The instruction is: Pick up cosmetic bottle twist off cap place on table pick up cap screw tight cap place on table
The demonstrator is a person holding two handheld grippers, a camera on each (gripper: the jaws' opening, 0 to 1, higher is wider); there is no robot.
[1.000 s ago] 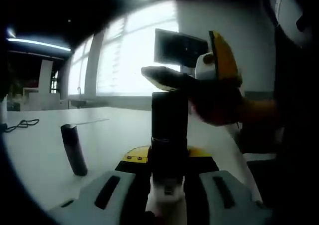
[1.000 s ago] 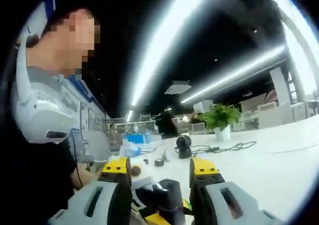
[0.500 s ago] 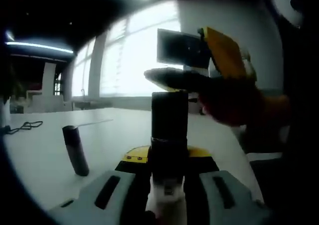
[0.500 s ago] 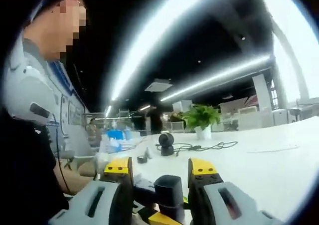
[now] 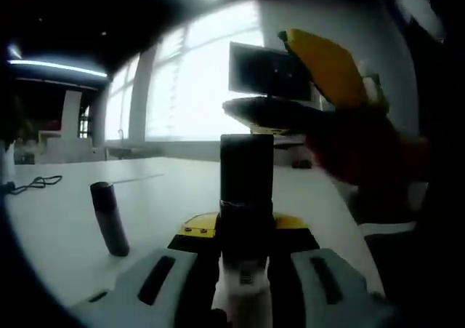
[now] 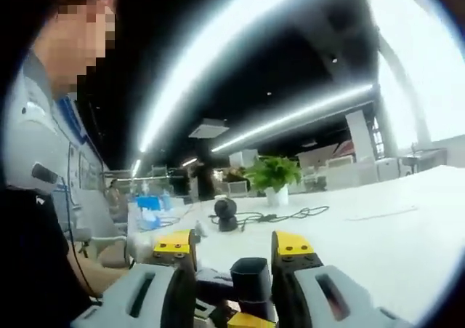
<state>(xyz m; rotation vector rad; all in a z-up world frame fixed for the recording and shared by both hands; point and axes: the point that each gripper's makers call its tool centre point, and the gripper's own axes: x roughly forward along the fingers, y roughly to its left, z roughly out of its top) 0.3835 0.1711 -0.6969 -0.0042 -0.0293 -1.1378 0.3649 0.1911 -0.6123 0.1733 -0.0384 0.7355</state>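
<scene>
Your left gripper [image 5: 245, 270] clamps the bottle [image 5: 246, 204] upright, steadying it; your right gripper [image 6: 234, 270] pinches the cap [image 6: 252, 278] for twisting.

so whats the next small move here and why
Probably twist the right claw to start the cap turning. The left claw grips the bottle upright above the table, and the right claw's jaws sit on either side of the cap, which looks seated on the bottle.
</scene>
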